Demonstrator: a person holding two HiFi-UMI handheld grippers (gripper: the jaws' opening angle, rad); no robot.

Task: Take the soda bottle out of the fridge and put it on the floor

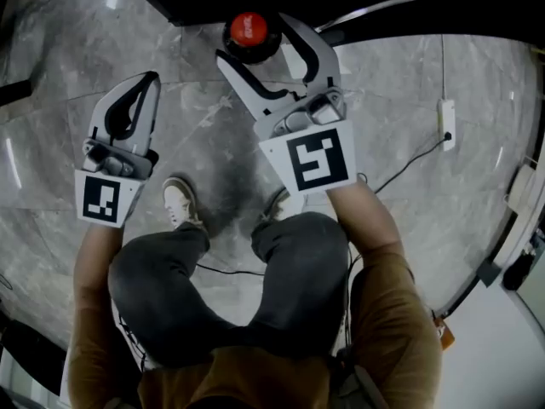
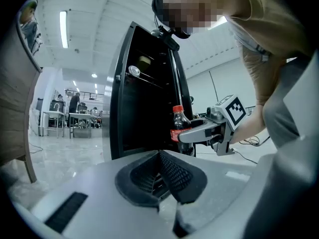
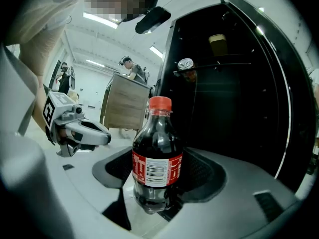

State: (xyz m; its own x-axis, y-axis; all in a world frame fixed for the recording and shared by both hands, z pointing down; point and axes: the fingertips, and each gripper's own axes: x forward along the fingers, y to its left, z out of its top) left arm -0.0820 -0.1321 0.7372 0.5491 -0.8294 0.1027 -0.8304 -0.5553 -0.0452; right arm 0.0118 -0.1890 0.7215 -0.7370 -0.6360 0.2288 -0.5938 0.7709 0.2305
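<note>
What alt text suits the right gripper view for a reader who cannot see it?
The right gripper is shut on an upright red-capped bottle, in front of the open fridge. The left gripper hangs shut at left.

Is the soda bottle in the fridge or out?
Out: the right gripper holds the red-capped dark soda bottle outside the open black fridge.
</note>
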